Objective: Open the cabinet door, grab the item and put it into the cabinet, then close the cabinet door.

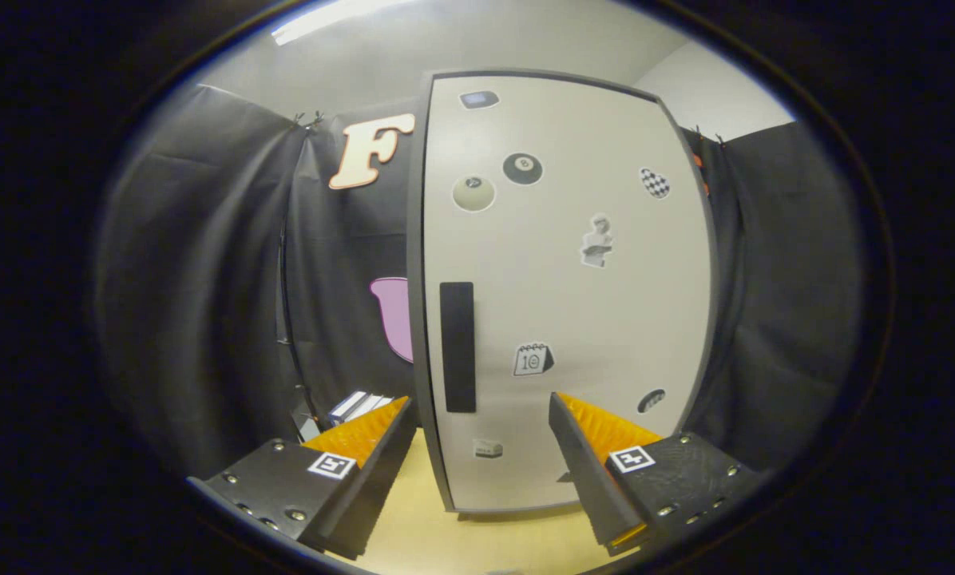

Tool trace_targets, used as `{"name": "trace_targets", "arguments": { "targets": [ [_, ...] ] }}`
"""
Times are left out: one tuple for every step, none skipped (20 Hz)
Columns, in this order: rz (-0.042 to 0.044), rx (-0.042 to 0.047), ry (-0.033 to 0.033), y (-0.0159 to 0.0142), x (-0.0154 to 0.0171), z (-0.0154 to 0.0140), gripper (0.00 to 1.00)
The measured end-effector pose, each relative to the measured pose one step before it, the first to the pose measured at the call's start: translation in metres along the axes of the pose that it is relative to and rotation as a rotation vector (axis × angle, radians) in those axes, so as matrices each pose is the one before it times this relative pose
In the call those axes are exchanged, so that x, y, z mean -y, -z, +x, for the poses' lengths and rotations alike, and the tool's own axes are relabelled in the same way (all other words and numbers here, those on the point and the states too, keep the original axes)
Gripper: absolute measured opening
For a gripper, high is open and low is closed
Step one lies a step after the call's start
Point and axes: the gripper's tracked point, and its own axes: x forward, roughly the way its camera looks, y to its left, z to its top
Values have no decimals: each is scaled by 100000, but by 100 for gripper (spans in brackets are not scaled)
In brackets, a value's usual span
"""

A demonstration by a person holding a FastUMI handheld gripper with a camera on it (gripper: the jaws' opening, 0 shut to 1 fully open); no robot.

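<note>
Two fingers of the gripper [477, 411] rise from the bottom of the frame, spread wide apart and holding nothing. At the lower left, just beyond the tip of the left finger [355, 438], lies a small pale box-like item [356, 406] on the table; it is too small to tell its kind, but its long axis runs up and to the right, away from the finger. Behind it the dark cloth wall [206, 279] hangs in folds across the left of the frame.

At the centre stands the cabinet door [565, 271], a tall pale panel with a dark rim, shut and upright, its long axis vertical. It sits just ahead of the fingers, its lower part showing between them. A dark vertical handle [457, 346] runs along its left edge, just above and between the fingertips, nearer the left one. Several small stickers [522, 168] dot the panel. Under the door and fingers lies the yellowish tabletop [445, 535].

To the right, the right finger [597, 439] overlaps the door's lower right part. Up top are a pale ceiling and a light strip [326, 17].
</note>
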Motion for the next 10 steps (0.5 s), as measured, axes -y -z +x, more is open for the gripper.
{"name": "trace_targets", "arguments": {
  "targets": [
    [276,156,-309,-98,-239,1204,99],
    [294,-36,-1,-45,-224,1146,99],
    [390,52,74,19,-200,1033,99],
    [865,-23,-312,22,-309,936,99],
    [982,-78,13,83,-244,846,99],
    [542,30,168,10,-81,715,99],
    [85,703,633,-112,-79,527,91],
    [-130,127,-65,-151,-72,578,84],
    [-506,-312,-230,284,-213,492,76],
    [-707,526,1176,-241,148,-155,76]
  ]
}}
